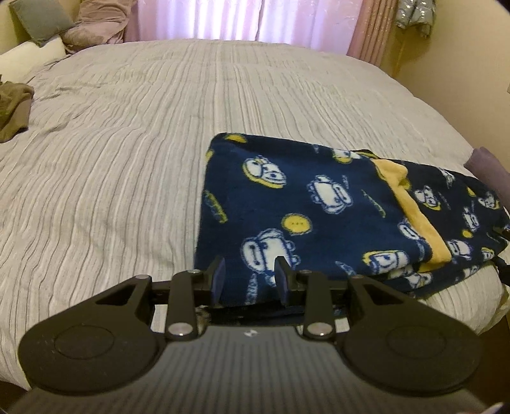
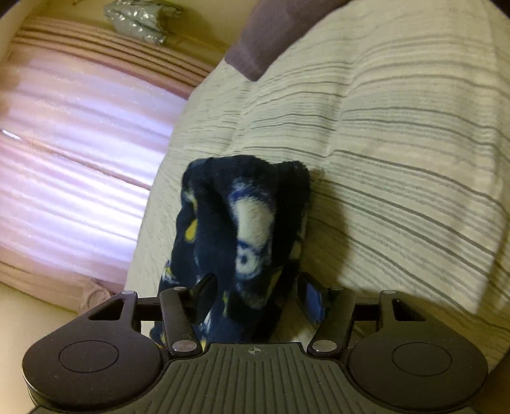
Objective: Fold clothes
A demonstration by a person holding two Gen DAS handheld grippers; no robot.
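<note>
Navy fleece garment (image 1: 306, 210) half-folded on bed (image 1: 111, 153); left gripper (image 1: 250, 277) jaws grasping its near edge, prob. anchoring; right gripper (image 2: 255, 286) jaws loose round bunched end, not yet pinching.

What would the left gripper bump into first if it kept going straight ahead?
Probably the navy monkey-print fleece: the left gripper has its near edge between its jaws already, with the striped bedspread beneath.

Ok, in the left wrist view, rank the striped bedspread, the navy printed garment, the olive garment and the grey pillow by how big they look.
1. striped bedspread
2. navy printed garment
3 and 4. olive garment and grey pillow: alike, both cut off by the frame and farther away, so unranked.
</note>
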